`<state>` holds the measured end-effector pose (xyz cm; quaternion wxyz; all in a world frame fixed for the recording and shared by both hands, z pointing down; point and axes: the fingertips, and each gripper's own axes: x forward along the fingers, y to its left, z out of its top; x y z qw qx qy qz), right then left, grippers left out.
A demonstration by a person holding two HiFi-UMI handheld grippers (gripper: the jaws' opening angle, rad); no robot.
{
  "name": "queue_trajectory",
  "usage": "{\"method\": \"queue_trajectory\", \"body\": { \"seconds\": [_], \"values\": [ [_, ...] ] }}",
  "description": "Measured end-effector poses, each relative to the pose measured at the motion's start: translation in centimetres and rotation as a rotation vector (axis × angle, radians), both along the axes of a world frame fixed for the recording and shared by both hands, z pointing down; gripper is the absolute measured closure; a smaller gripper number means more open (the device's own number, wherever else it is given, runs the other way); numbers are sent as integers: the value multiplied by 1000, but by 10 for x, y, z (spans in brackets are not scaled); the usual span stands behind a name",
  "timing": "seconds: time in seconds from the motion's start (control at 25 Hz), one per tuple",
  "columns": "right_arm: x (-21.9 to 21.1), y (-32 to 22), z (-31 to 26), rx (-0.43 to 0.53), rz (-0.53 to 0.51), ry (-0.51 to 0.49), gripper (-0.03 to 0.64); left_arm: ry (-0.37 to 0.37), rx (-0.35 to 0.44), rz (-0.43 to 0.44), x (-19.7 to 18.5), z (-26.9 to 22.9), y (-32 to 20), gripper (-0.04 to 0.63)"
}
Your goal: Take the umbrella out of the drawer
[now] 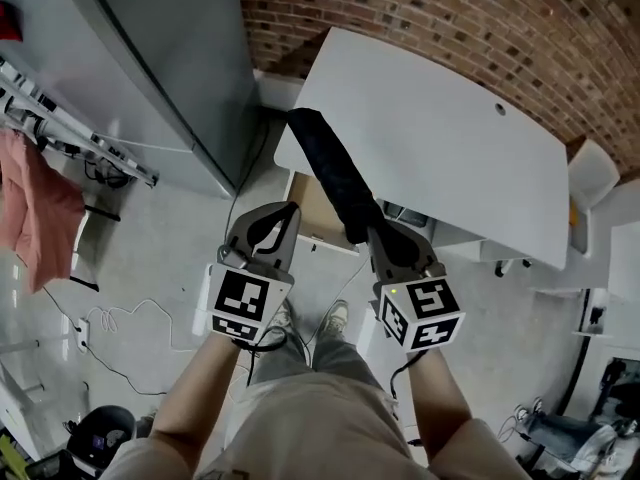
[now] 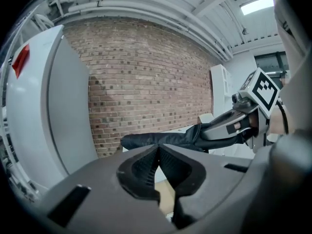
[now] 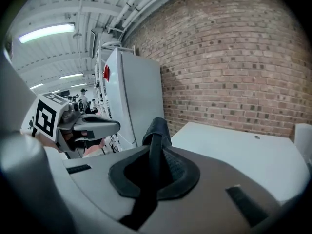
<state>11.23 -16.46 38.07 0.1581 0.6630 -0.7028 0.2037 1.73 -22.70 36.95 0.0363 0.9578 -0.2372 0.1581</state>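
The right gripper [image 1: 374, 238] is clamped on the folded black umbrella [image 1: 331, 169]. Its jaws are almost together, with the dark fabric pinched between the pads near one end of the bundle. From that grip the umbrella slants up and to the left in the head view, and its free end lies over the near left corner of the white desk [image 1: 455, 143]. The umbrella is clear of the drawer [image 1: 316, 211], which stands pulled open under the desk's front edge, directly below the umbrella's middle, showing a pale wooden inside. The left gripper [image 1: 284, 220] is just beside the right one, at about the same height. Its jaws are closed tip to tip with nothing between them, and it does not touch the umbrella. Both forearms reach forward from the person, whose shoes [image 1: 310, 319] stand on the grey floor [image 1: 150, 258] in front of the drawer. A tall grey cabinet [image 1: 150, 58] stands left of the desk, and a brick wall [image 1: 450, 8] runs behind both.
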Motion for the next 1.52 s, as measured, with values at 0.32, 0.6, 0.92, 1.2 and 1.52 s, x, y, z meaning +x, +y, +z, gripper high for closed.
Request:
{"method": "queue_trajectory", "body": {
  "seconds": [0.32,0.6,0.92,1.2,1.52],
  "values": [
    [5,-17,-103,205,42,20,603,57,211,-29,1,-95,-22,588],
    [-2,-15,-188,380,34,22,602,160,300,-4,-2,-165,-10,588],
    [-3,12,-260,560,60,25,601,240,366,0,-16,-220,8,588],
    [-4,28,-264,592,80,82,601,255,378,9,-23,-223,19,588],
    [-3,35,-222,489,75,69,601,209,343,30,-20,-193,32,588]
  ]
}}
